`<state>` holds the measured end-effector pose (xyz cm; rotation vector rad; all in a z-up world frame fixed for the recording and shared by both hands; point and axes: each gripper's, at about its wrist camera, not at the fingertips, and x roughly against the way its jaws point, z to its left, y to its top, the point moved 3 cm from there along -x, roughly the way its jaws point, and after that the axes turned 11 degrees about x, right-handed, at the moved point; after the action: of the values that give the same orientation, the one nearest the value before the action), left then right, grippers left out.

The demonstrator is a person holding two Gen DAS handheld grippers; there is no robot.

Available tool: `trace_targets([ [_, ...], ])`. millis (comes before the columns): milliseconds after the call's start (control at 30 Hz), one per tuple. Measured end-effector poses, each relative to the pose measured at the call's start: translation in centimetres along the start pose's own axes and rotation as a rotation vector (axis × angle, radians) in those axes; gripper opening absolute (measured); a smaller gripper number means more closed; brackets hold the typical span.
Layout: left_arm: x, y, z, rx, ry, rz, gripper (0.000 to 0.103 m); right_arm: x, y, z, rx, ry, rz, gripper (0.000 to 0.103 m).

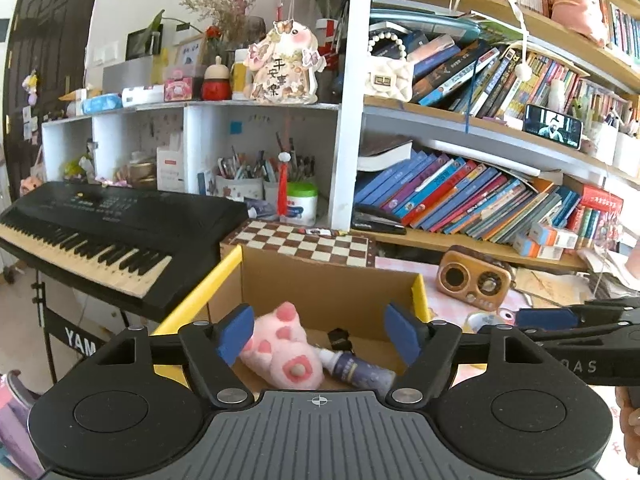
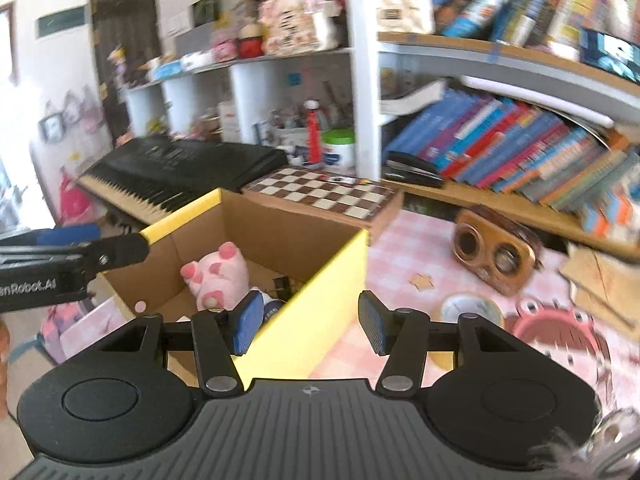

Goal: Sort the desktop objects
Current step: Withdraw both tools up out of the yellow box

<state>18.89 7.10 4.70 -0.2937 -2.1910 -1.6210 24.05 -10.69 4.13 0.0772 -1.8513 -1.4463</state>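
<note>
An open cardboard box [image 1: 320,280] with yellow flaps stands on the desk. Inside lie a pink plush paw [image 1: 286,348], a dark blue tube [image 1: 360,372] with a white cap, and a small black clip [image 1: 340,340]. My left gripper [image 1: 319,336] hovers over the box, open, with nothing between its fingers. In the right wrist view the same box [image 2: 332,280] and plush paw [image 2: 218,276] sit below and to the left. My right gripper [image 2: 310,323] is open and empty above the box's yellow right wall. Each gripper's blue finger pokes into the other's view.
A chessboard box [image 1: 304,242] lies behind the carton and a black keyboard [image 1: 100,236] is to its left. On the pink checked desk mat are a wooden radio speaker [image 2: 496,254], a tape roll [image 2: 472,310], a wooden star [image 2: 422,281] and a pink frog-eyed item [image 2: 560,328]. Crowded bookshelves rise behind.
</note>
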Motion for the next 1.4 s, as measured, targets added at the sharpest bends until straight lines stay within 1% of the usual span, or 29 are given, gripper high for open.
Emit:
trace_targets([
  [33, 0.2, -0.3, 0.0, 0.004, -0.005, 0.008, 0.080, 0.4, -0.4, 0.0, -0.009, -0.011, 0.002, 0.050],
  [100, 0.9, -0.9, 0.2, 0.012, -0.019, 0.023, 0.082, 1.2, -1.1, 0.2, -0.022, -0.035, 0.008, 0.050],
  [267, 2.4, -2.4, 0.5, 0.015, -0.041, 0.053, 0.082, 3.6, -3.0, 1.1, -0.039, -0.079, 0.024, 0.050],
  [467, 5.1, -3.8, 1.1, 0.008, -0.061, 0.064, 0.082, 6.5, -5.0, 2.7, -0.071, -0.125, 0.028, 0.050],
  [600, 6.7, -4.8, 1.4, -0.008, -0.064, 0.070, 0.083, 8.0, -6.2, 4.0, -0.097, -0.141, 0.032, 0.050],
  [767, 8.4, -6.2, 1.9, 0.000, -0.065, 0.089, 0.083, 9.6, -7.7, 5.7, -0.109, -0.159, 0.037, 0.050],
  [967, 10.3, -8.0, 1.8, -0.026, -0.063, 0.114, 0.084, 11.6, -9.5, 7.6, -0.081, -0.191, 0.034, 0.050],
  [1033, 10.8, -8.5, 1.7, -0.039, -0.068, 0.121, 0.086, 12.2, -10.1, 8.0, -0.082, -0.197, 0.035, 0.050],
  [1400, 13.0, -11.2, 0.8, -0.077, -0.099, 0.156, 0.087, 14.5, -12.9, 9.3, -0.131, -0.234, 0.052, 0.051],
])
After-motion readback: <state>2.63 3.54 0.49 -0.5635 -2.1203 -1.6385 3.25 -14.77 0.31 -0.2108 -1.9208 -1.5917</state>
